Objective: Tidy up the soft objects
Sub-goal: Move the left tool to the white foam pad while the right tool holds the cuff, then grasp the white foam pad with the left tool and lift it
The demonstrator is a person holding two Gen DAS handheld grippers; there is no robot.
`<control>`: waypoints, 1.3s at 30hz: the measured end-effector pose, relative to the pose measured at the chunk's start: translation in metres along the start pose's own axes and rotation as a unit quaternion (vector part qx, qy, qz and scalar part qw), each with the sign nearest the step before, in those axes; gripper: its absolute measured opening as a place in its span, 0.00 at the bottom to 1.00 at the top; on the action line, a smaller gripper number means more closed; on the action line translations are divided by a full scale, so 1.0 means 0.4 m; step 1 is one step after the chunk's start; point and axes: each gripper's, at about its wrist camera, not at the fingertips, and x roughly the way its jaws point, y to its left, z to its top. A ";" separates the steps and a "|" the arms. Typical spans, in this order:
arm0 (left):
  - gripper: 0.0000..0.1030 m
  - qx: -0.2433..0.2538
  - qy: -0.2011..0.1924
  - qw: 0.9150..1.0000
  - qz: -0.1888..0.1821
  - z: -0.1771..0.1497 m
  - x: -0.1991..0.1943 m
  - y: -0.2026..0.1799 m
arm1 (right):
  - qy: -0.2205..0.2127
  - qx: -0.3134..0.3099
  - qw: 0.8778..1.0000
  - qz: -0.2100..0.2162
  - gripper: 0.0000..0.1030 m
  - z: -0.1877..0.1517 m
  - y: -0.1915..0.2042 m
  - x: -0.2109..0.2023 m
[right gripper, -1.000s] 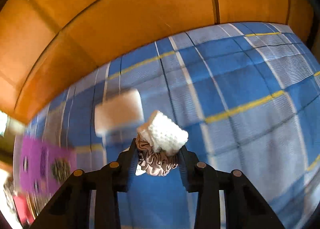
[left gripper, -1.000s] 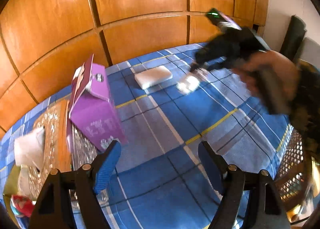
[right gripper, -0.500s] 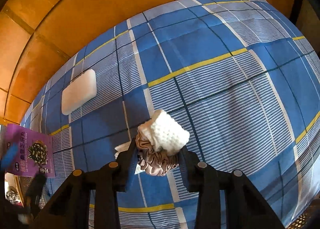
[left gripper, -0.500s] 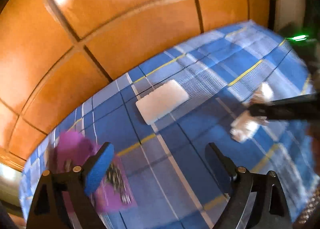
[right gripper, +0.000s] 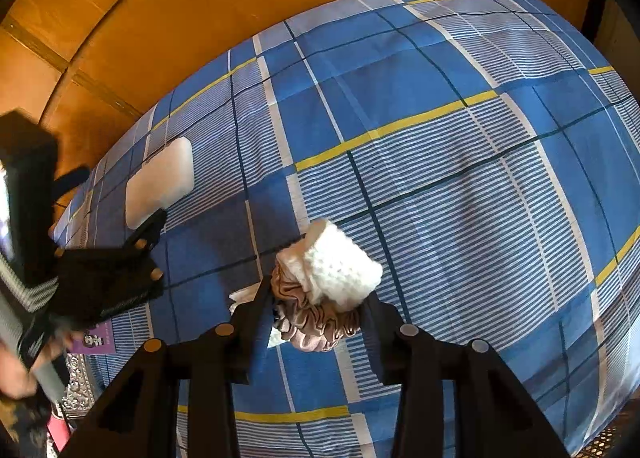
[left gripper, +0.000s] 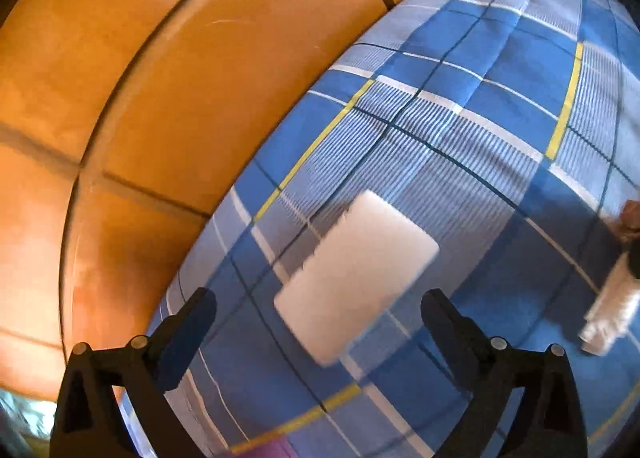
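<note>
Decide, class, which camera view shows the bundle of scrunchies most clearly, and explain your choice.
The right wrist view is best: the bundle of scrunchies, fluffy white over ruffled brown, sits sharp and central between the right tongs, whose jaws are opening. The left wrist view catches only a blurred sliver of the bundle at its right edge.

Bright warm light; left view motion-blurred; edges fisheye-bent, perhaps vignetted.

White pad [left gripper: 356,278] on the bed: motion-smeared in left wrist view, edges soft. Purple box [right gripper: 94,340] mostly hidden behind left gripper [right gripper: 120,197], print unreadable. Person's hand [right gripper: 16,372] blurred, cut by frame edge. Scrunchie bundle [left gripper: 616,298] clipped at left view's border.
</note>
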 end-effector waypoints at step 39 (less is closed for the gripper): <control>0.83 0.046 0.058 0.993 -0.091 0.006 0.039 0.004 | -0.001 -0.002 1.000 0.001 0.39 0.000 -0.004 0.000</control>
